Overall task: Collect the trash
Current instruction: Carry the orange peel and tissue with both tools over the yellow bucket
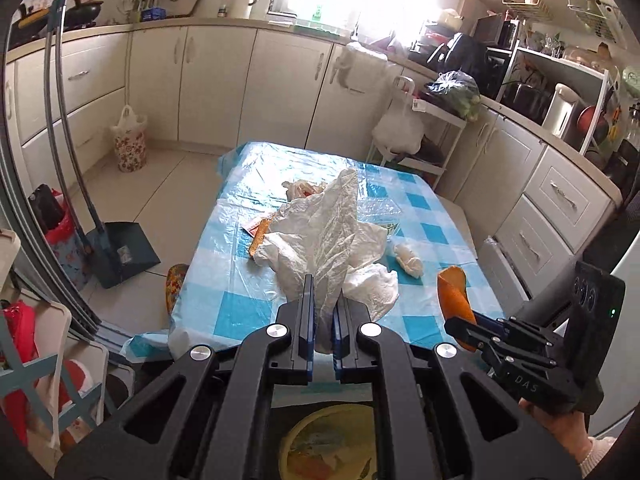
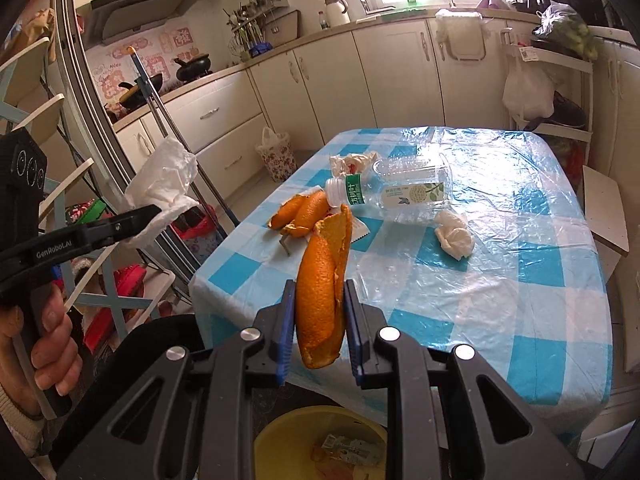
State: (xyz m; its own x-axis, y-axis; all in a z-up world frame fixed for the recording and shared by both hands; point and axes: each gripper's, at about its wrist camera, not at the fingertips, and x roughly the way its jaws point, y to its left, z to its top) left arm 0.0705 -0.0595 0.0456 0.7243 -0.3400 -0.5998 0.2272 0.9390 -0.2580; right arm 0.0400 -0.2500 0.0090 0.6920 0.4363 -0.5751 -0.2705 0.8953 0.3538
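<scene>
In the left wrist view my left gripper [image 1: 325, 296] is shut on a crumpled white paper towel [image 1: 320, 232], held up in the air in front of the table [image 1: 224, 312]. My right gripper [image 2: 320, 286] is shut on a long curl of orange peel [image 2: 320, 272]. Each gripper shows in the other's view: the right gripper [image 1: 460, 322] with its orange peel [image 1: 452, 288], the left gripper [image 2: 154, 212] with the paper towel [image 2: 164, 188]. On the blue-checked cloth lie more orange peels [image 2: 300, 212], an empty plastic bottle [image 2: 400, 192] on its side, a wadded tissue [image 2: 456, 234] and a crumpled wrapper [image 2: 352, 162]. A yellow bin [image 2: 320, 440] sits below both grippers.
A dustpan with a long handle [image 1: 120, 256] leans left of the table. A floral bin with a bag [image 1: 130, 148] stands on the floor by the cabinets. A white trolley [image 1: 420, 120] is behind the table, and a stool [image 2: 604, 208] at its right side.
</scene>
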